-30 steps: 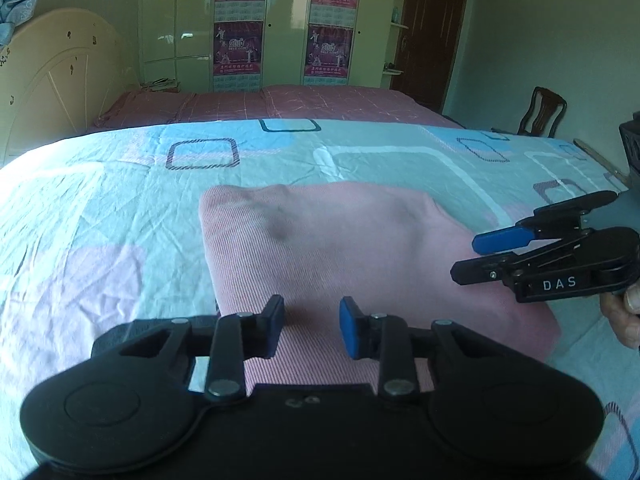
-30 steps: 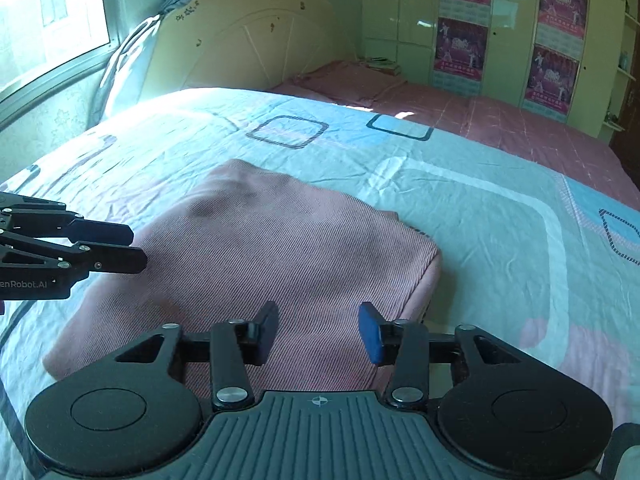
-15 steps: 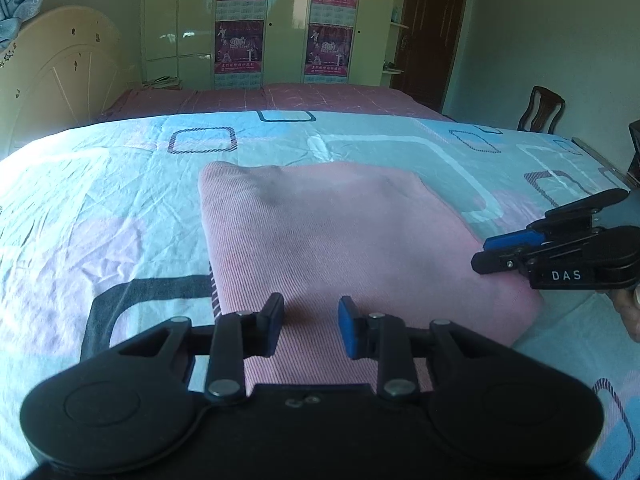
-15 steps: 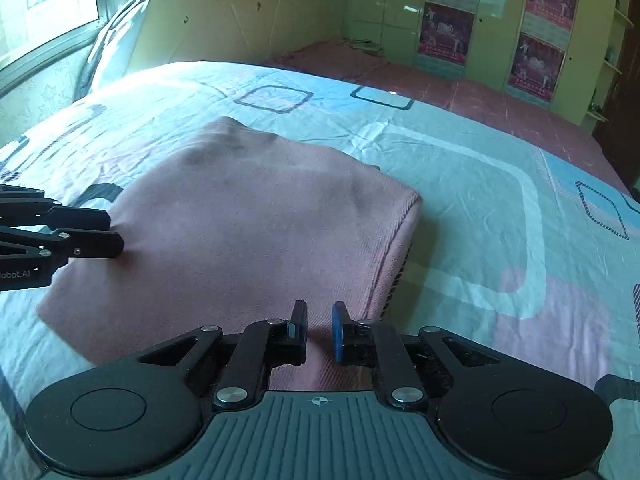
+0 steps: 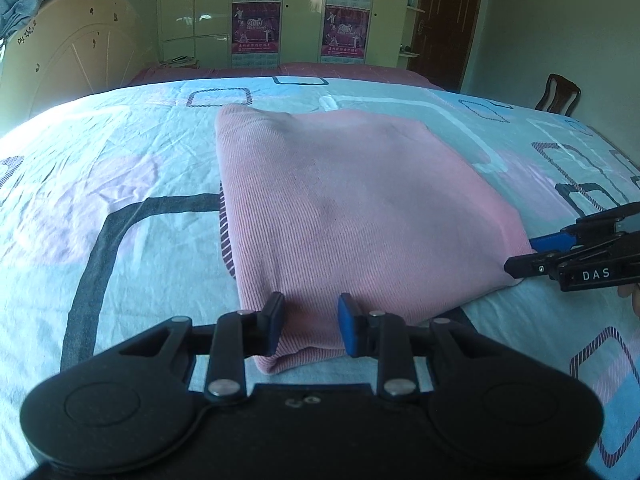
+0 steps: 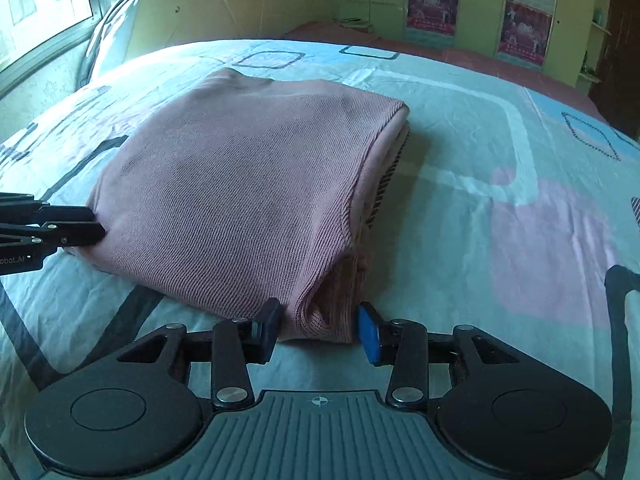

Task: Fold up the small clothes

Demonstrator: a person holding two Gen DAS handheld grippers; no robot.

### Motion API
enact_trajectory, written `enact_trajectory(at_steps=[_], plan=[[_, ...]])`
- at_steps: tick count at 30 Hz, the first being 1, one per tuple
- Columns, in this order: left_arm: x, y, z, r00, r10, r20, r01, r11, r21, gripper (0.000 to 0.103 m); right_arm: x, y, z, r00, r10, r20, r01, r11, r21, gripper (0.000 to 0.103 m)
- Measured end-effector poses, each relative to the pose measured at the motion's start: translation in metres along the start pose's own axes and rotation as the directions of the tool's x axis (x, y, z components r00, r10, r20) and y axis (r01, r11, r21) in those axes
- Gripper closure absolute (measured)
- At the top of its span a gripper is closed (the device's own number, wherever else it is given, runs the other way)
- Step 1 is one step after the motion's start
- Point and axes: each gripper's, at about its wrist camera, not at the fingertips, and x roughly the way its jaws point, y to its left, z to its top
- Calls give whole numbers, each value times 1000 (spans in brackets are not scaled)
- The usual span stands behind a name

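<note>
A folded pink ribbed garment [image 5: 360,208] lies flat on the patterned bed sheet [image 5: 120,168]. My left gripper [image 5: 312,324] stands at its near left corner, jaws partly apart, with the cloth's edge between the fingers and no visible squeeze. My right gripper [image 6: 320,324] is at the near right corner [image 6: 324,312], where the layers bunch. Its jaws are opening, with that bunched corner between them. Each gripper shows in the other's view: the right gripper [image 5: 520,254] at the garment's right corner, the left gripper [image 6: 96,224] at its left corner.
The bed sheet [image 6: 520,160] spreads wide around the garment. A cream headboard [image 5: 68,52] and a window [image 6: 36,4] stand at the far left, a wardrobe with posters [image 5: 344,28] behind, and a dark door [image 5: 444,20] and wooden chair [image 5: 560,94] at the right.
Both grippers have drawn back from over the garment to its near corners and sunk a little. The right jaws narrowed, then widened again. The garment has kept its place.
</note>
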Motion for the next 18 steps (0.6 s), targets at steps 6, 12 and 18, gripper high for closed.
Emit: enact_trajectory(at_steps=[6, 12, 18], plan=[[-8, -1, -2, 1000, 30, 5, -30, 999, -14, 72, -35, 15, 10, 993, -6, 121, 13, 998, -57, 85], [-9, 0, -6, 998, 69, 0, -69, 996, -57, 66, 0, 0, 1, 998, -56, 19, 56, 998, -12, 90], [-9, 2, -8, 997, 83, -8, -84, 992, -93, 64, -11, 5, -1, 997, -71, 37, 71, 997, 0, 90]])
